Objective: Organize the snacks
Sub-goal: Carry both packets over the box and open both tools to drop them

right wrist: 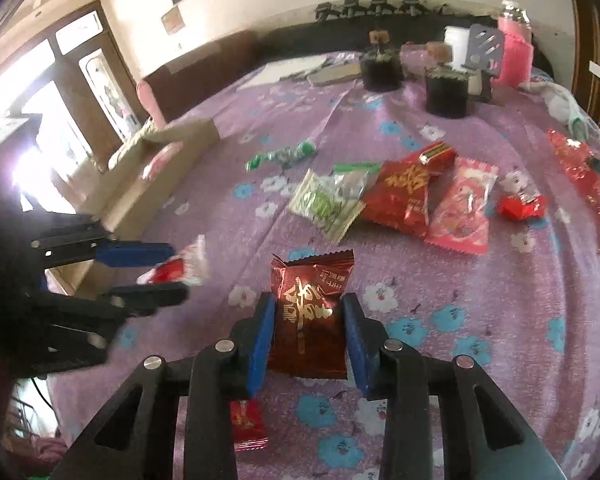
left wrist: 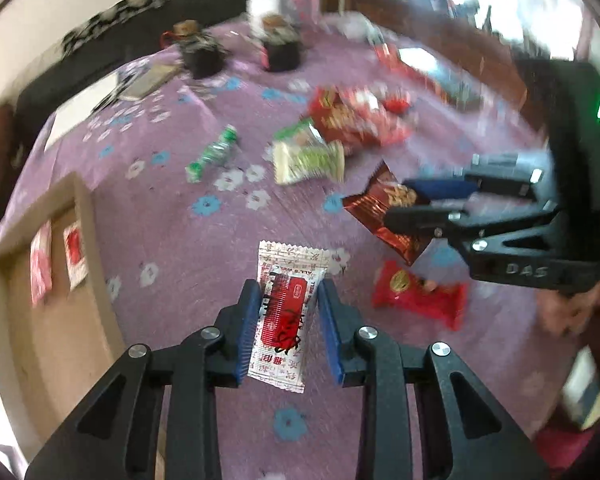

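A: Between the left gripper (left wrist: 286,316) pads, a white sachet (left wrist: 286,312), clamped mid-body, lifted off the worktop (left wrist: 180,240).
B: Right gripper (right wrist: 308,328) likewise pinches a brown sachet (right wrist: 312,316). Both look light, crinkly, slippery; squeeze the flat middle, not the seams.
A: Box (left wrist: 60,280) sits left.

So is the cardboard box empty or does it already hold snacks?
Not empty: the cardboard box holds at least two red-and-white packets lying on its bottom.
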Demonstrator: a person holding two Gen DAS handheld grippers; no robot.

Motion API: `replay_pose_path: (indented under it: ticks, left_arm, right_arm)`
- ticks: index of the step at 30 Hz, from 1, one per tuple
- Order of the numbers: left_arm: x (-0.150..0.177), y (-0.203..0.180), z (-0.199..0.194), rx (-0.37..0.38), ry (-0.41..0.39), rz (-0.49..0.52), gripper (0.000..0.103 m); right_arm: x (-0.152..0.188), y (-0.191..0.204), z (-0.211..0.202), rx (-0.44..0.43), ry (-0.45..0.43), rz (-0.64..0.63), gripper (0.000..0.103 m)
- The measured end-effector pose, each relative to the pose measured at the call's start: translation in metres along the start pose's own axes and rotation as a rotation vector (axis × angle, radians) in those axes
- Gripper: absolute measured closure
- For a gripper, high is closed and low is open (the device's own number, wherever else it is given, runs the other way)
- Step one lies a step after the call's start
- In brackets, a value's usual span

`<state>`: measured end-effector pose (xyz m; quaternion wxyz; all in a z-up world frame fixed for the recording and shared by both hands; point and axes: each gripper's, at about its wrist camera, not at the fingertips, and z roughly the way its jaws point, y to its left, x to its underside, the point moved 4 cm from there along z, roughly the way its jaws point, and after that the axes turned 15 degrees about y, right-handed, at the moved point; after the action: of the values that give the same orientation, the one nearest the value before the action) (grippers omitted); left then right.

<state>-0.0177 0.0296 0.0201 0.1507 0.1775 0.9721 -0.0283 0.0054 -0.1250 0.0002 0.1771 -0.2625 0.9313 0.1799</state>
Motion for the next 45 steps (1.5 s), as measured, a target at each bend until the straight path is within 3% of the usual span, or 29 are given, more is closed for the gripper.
replay_pose_path:
  ticks: [3, 5, 9, 15, 19, 22, 28, 35, 38, 42, 45]
  left_arm:
    - [0.009, 0.029, -0.027, 0.087, -0.045, -0.1, 0.076]
    - [0.016, 0.053, -0.042, 0.101, -0.072, -0.161, 0.076]
    - [0.036, 0.113, -0.063, 0.038, -0.11, -0.309, 0.076]
    - [0.06, 0.191, -0.068, -0.082, -0.099, -0.482, 0.075]
    - [0.056, 0.232, -0.05, -0.112, -0.072, -0.565, 0.075]
    - [0.05, 0.256, -0.032, -0.092, -0.054, -0.608, 0.075]
    - [0.03, 0.283, -0.001, -0.056, -0.026, -0.658, 0.075]
    - [0.02, 0.303, 0.015, -0.065, -0.007, -0.679, 0.075]
    - [0.019, 0.307, 0.019, -0.042, -0.009, -0.69, 0.074]
    - [0.028, 0.31, 0.015, 0.048, -0.026, -0.764, 0.074]
    - [0.035, 0.31, 0.005, 0.049, -0.04, -0.792, 0.074]
  right_arm:
    - [-0.003, 0.004, -0.018, -0.006, -0.045, 0.01, 0.068]
    - [-0.006, 0.011, -0.029, -0.015, -0.069, 0.003, 0.068]
    - [-0.015, 0.032, -0.036, -0.021, -0.077, -0.023, 0.068]
    - [-0.043, 0.081, -0.029, -0.073, -0.06, -0.079, 0.068]
    - [-0.068, 0.125, -0.015, -0.106, -0.038, -0.133, 0.068]
    - [-0.089, 0.16, 0.007, -0.127, 0.003, -0.171, 0.068]
    - [-0.127, 0.215, 0.063, -0.127, 0.097, -0.223, 0.069]
    - [-0.148, 0.231, 0.112, -0.124, 0.176, -0.215, 0.069]
    - [-0.154, 0.23, 0.12, -0.118, 0.182, -0.2, 0.068]
    - [-0.156, 0.225, 0.113, -0.127, 0.154, -0.178, 0.064]
    - [-0.156, 0.221, 0.1, -0.128, 0.122, -0.166, 0.059]
